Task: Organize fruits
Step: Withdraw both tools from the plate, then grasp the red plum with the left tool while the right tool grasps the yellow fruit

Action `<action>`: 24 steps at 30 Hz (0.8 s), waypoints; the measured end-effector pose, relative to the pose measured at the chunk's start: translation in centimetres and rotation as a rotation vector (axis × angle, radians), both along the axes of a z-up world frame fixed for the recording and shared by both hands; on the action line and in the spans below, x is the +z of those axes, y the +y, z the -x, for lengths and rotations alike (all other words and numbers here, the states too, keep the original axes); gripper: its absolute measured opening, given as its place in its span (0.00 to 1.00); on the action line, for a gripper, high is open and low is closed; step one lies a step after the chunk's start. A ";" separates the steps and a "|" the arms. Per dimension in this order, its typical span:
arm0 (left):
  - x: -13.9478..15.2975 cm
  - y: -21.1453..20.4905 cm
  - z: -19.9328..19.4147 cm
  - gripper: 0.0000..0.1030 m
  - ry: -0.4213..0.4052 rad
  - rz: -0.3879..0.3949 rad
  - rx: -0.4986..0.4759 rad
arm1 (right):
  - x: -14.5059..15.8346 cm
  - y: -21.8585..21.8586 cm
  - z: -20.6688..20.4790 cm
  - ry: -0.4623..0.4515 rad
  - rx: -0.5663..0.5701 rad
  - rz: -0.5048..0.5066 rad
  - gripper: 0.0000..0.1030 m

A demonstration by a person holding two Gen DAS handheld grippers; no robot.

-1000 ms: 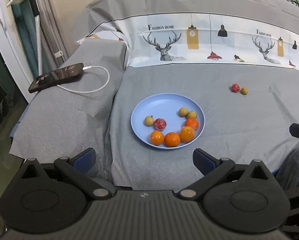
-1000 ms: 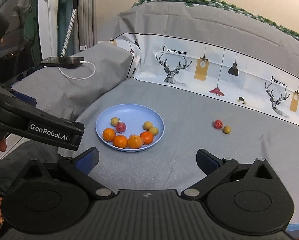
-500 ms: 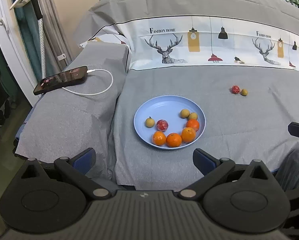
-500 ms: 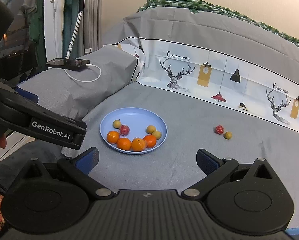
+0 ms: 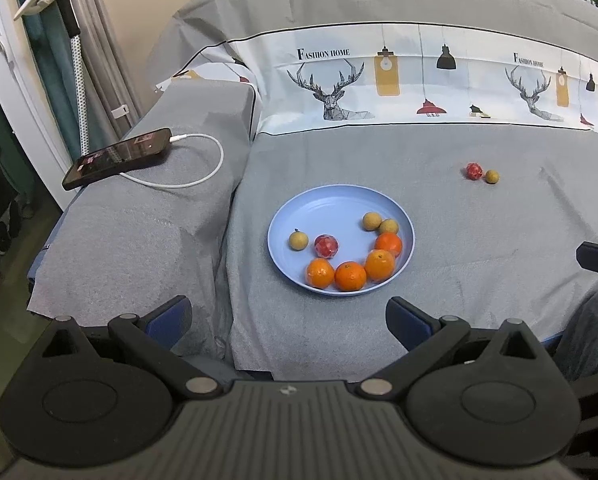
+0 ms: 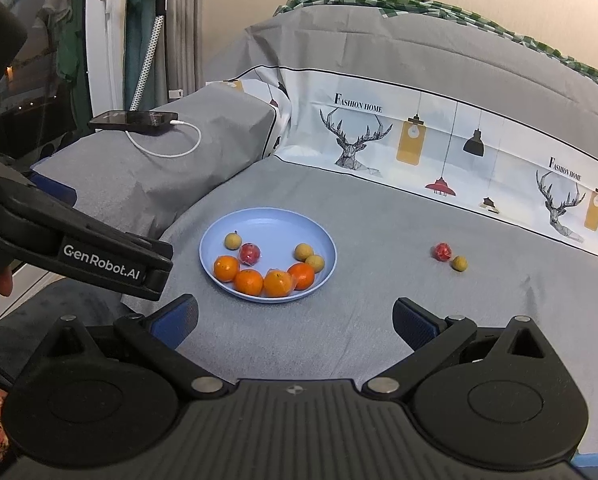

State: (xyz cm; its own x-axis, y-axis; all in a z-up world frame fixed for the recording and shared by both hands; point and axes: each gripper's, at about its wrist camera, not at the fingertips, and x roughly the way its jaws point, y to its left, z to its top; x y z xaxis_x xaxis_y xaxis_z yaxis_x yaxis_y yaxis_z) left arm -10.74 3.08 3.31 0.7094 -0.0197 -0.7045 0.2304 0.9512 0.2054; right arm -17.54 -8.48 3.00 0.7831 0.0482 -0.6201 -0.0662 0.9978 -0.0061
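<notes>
A light blue plate (image 5: 335,204) (image 6: 271,220) sits on the grey bed sheet. It holds several oranges (image 5: 350,276) (image 6: 248,281), three small yellow-brown fruits (image 5: 298,239) (image 6: 232,240) and a red fruit (image 5: 326,245) (image 6: 249,253). To its right, on the sheet, a second red fruit (image 5: 474,171) (image 6: 442,251) lies against another yellow-brown fruit (image 5: 492,176) (image 6: 459,263). My left gripper (image 5: 287,314) hovers open near the bed's front edge, short of the plate. My right gripper (image 6: 295,316) is open too, empty, in front of the plate.
A black phone (image 5: 117,157) (image 6: 133,118) with a white charging cable (image 5: 203,168) lies on a grey-covered pillow at the left. A deer-print band (image 5: 379,80) of bedding rises behind. The left gripper's body (image 6: 79,248) shows at the right view's left edge.
Both grippers have drifted slightly left and up, so the plate and loose fruits sit a little further right in each view. Nothing was picked up; the jaws stayed open.
</notes>
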 end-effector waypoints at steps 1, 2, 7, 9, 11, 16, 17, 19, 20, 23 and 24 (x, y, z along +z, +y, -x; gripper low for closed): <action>0.0 0.0 -0.1 1.00 0.002 0.001 0.002 | 0.0 -0.1 -0.1 0.002 0.001 -0.001 0.99; 0.0 0.0 -0.3 1.00 0.004 0.001 0.003 | -0.1 -0.1 -0.2 0.004 0.002 -0.002 0.99; -0.2 -0.1 -0.9 1.00 0.016 -0.006 0.010 | -0.5 -0.2 -0.8 0.020 0.007 -0.006 0.99; -0.3 -0.1 -1.3 1.00 0.024 -0.007 0.012 | -0.7 -0.3 -1.1 0.027 0.005 -0.010 0.99; -0.5 -0.1 -1.7 1.00 0.035 -0.005 0.016 | -0.9 -0.5 -1.4 0.035 0.001 -0.019 0.99; -1.1 0.1 -2.9 1.00 0.080 0.008 0.030 | -1.7 -1.5 -2.3 0.061 -0.035 -0.054 0.99; -1.2 0.1 -3.1 1.00 0.086 0.006 0.035 | -1.9 -1.8 -2.5 0.066 -0.044 -0.061 0.99; -1.4 0.0 -3.6 1.00 0.093 0.002 0.040 | -2.3 -2.3 -2.9 0.072 -0.064 -0.073 0.99; -1.5 -0.1 -4.0 1.00 0.098 0.000 0.041 | -2.5 -2.7 -3.2 0.072 -0.079 -0.079 0.99; -1.8 -0.4 -5.1 1.00 0.118 0.003 0.044 | -3.2 -4.0 -4.1 0.065 -0.133 -0.080 0.99; -1.9 -0.5 -5.6 1.00 0.129 0.006 0.045 | -3.6 -4.7 -4.6 0.067 -0.154 -0.080 0.99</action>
State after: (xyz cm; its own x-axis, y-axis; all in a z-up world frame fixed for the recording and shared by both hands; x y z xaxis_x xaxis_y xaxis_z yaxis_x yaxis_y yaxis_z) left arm -5.17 2.59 1.39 0.6134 0.0053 -0.7897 0.2118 0.9622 0.1710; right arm -12.91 -13.15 -0.64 0.7418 -0.0177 -0.6704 0.0898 0.9933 0.0732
